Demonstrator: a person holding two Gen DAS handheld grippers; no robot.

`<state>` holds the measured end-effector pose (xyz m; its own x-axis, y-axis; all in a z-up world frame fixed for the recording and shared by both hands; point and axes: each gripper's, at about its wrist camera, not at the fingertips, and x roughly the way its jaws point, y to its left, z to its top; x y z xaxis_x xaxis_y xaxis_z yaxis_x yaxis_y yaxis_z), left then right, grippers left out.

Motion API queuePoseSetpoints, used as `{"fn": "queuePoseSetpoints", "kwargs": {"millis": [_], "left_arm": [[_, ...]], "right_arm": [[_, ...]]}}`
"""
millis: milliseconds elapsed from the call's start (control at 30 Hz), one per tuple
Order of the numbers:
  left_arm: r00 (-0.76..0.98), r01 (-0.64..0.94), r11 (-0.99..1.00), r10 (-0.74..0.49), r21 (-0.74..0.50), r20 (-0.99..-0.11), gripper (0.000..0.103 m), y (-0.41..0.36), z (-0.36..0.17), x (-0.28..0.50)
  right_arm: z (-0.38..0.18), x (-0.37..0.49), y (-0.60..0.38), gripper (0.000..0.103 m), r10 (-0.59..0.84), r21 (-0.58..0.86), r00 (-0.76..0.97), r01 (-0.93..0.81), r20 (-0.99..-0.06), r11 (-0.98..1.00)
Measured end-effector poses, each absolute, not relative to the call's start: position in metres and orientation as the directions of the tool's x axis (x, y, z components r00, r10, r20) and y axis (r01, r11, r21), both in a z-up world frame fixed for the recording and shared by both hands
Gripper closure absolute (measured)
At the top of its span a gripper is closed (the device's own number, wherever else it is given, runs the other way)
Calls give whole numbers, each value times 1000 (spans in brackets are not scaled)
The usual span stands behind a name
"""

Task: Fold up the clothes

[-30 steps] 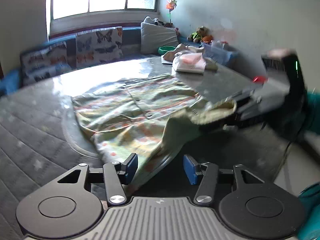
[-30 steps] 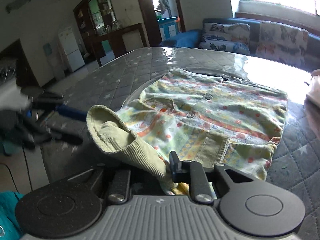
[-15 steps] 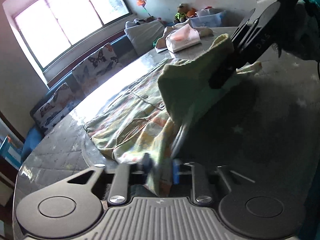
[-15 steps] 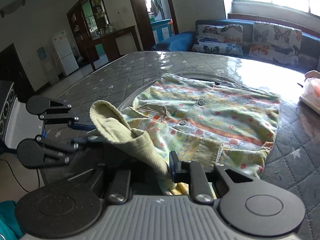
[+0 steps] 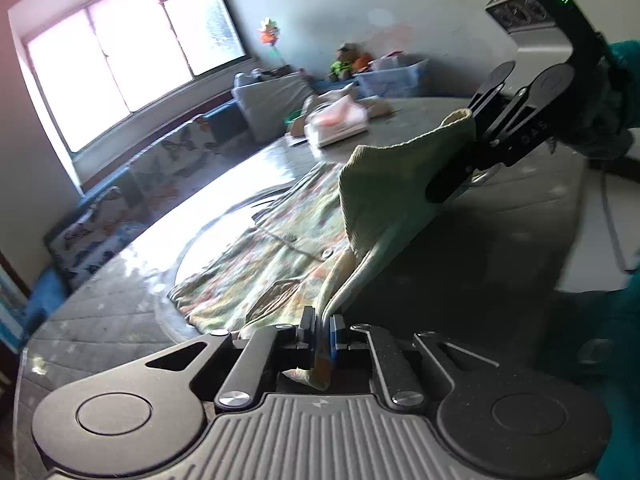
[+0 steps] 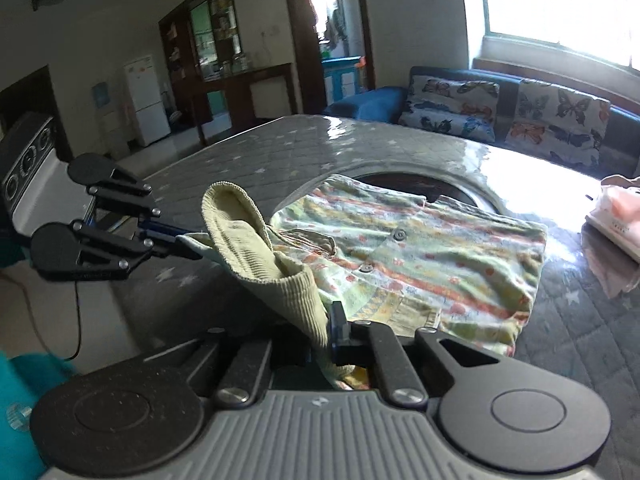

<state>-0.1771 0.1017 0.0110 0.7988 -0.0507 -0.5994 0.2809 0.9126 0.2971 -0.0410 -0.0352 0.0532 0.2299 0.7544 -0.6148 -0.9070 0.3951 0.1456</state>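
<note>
- The left tongs (image 5: 321, 330) are clamped on the lower edge of a pale green, orange-patterned buttoned cotton shirt (image 6: 420, 256).
- The right tongs (image 6: 320, 334) pinch its ribbed green sleeve cuff (image 6: 256, 252) (raised off the cloth).
- The shirt's body lies flat on the grey quilted counter (image 6: 280, 160), ahead of both tongs.
- The lifted sleeve stretches between them, so the fold probably carries forward over the body.

A grey quilted table (image 6: 256, 160) with star marks carries everything. On it lie a patterned shirt (image 6: 432, 256) and, well apart, a folded pile (image 5: 340, 122).
</note>
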Motion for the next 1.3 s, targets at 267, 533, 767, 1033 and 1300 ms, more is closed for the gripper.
{"fn": "queuePoseSetpoints", "kwargs": {"millis": [267,533,767,1033,1300], "left_arm": [[766,340,926,-169,167,-619,96,92,34,-213],[803,292,940,-139,179,-579,96,114,52,-165],[803,221,960,-81,169,-590,96,147,47,-95],[740,104,991,-21,83,-672,96,193,6,-23],[694,1,1000,16,23,-720,89,218,-20,5]], "right_arm": [[87,-83,-60,97,718,152,126,-939,-685,310],[108,-35,-35,97,713,100,167,-943,-681,317],[112,33,16,97,672,3,215,-951,-708,308],[64,96,78,97,625,-20,265,-929,-734,370],[7,121,87,83,630,45,350,-851,-693,523]]}}
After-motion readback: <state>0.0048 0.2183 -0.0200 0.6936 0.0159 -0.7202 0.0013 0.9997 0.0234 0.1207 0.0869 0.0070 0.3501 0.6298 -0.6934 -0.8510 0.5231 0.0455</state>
